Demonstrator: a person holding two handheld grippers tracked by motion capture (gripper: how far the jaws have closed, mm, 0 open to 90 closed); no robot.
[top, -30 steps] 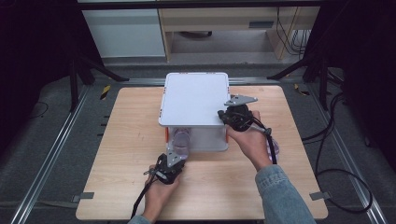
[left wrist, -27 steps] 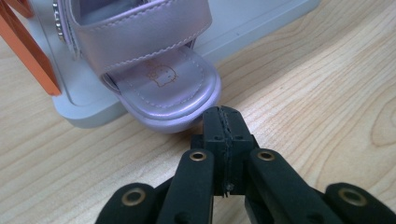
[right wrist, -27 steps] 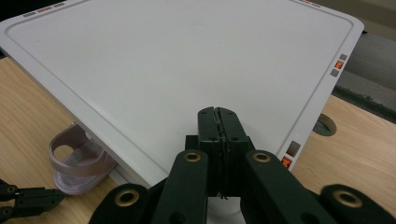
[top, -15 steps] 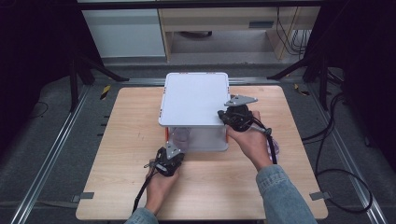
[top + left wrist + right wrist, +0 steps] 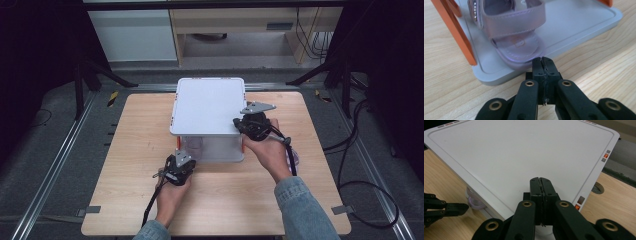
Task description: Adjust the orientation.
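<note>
A lilac sandal (image 5: 516,37) lies on the grey lower tray (image 5: 579,22) of a small two-level rack with orange posts (image 5: 456,32). Its toe points at me. My left gripper (image 5: 542,60) is shut and empty, its tips right at the sandal's toe; I cannot tell if they touch. From the high view the left gripper (image 5: 185,154) sits at the rack's front left, with the sandal (image 5: 194,145) under the top. My right gripper (image 5: 540,180) is shut and empty, over the front right corner of the white top shelf (image 5: 524,152). Its high-view position (image 5: 239,125) matches.
The rack (image 5: 207,105) stands mid-table, toward the far side. Bare wood (image 5: 225,200) lies in front of it and to both sides. Something pale lilac (image 5: 296,159) lies partly hidden by the right wrist. Cables trail from both grippers toward the near edge.
My left gripper has moved forward toward the rack, and the sandal now lies farther in under the top shelf. The right gripper has stayed in place.
</note>
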